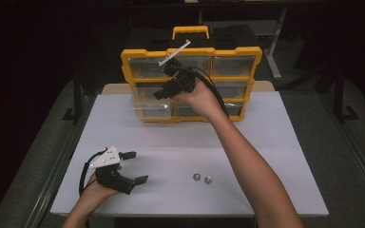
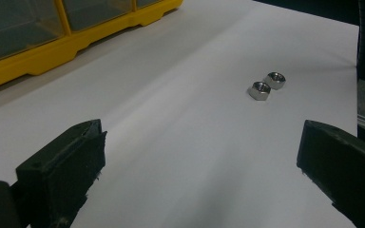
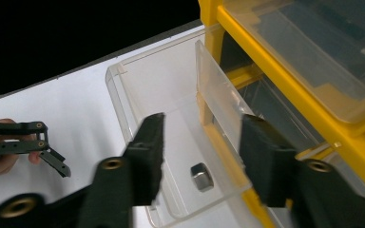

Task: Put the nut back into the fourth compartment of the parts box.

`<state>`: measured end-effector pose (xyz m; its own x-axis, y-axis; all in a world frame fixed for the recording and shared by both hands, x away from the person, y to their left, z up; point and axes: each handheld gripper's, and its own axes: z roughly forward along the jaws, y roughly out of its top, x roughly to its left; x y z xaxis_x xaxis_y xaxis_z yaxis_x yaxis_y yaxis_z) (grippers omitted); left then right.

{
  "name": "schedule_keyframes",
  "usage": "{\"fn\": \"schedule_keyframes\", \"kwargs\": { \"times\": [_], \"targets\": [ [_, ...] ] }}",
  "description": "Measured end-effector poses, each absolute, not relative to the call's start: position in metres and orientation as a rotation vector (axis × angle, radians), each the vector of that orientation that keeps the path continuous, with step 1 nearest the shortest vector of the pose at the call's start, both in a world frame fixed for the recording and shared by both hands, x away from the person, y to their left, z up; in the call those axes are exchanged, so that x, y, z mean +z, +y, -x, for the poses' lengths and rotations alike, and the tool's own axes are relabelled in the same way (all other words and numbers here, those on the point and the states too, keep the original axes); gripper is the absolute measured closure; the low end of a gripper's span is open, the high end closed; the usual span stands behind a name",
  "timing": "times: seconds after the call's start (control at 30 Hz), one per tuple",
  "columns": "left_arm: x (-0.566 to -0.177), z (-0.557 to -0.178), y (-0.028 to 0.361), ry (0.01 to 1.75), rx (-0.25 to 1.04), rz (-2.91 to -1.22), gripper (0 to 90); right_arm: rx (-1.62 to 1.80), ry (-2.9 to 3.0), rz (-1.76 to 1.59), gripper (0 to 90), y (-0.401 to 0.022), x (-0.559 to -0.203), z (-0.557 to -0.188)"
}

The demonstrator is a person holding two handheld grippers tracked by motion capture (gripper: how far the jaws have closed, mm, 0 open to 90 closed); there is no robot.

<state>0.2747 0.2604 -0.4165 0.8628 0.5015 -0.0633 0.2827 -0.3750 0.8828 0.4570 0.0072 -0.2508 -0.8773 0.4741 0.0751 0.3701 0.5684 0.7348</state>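
A yellow organizer with clear drawers stands upright at the back of the white table. Its lower-left drawer is pulled out, and one metal nut lies on its floor. My right gripper hangs over that drawer, open, with nothing between its fingers. In the high view it is in front of the organizer's left half. Two more nuts lie side by side near the table's front. My left gripper rests open at the front left, and the nuts lie ahead of it.
The organizer's other drawers are pushed in. White table surface stretches between the organizer and the two nuts. The left hand and its gripper appear far off in the right gripper view. Dark floor surrounds the table.
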Motion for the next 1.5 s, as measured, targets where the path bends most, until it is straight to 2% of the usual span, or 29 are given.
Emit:
{"fn": "schedule_keyframes", "kwargs": {
  "times": [0.6, 1.5],
  "targets": [
    [-0.419, -0.274, 0.258, 0.596, 0.245, -1.971, 1.9, 1.210, 2.599, -0.694, 26.1, -0.029, -0.246, -0.436],
    [-0.418, -0.274, 0.263, 0.601, 0.274, -1.985, 1.9, 1.234, 2.594, -0.633, 23.6, -0.076, -0.291, -0.380]
  ]
}}
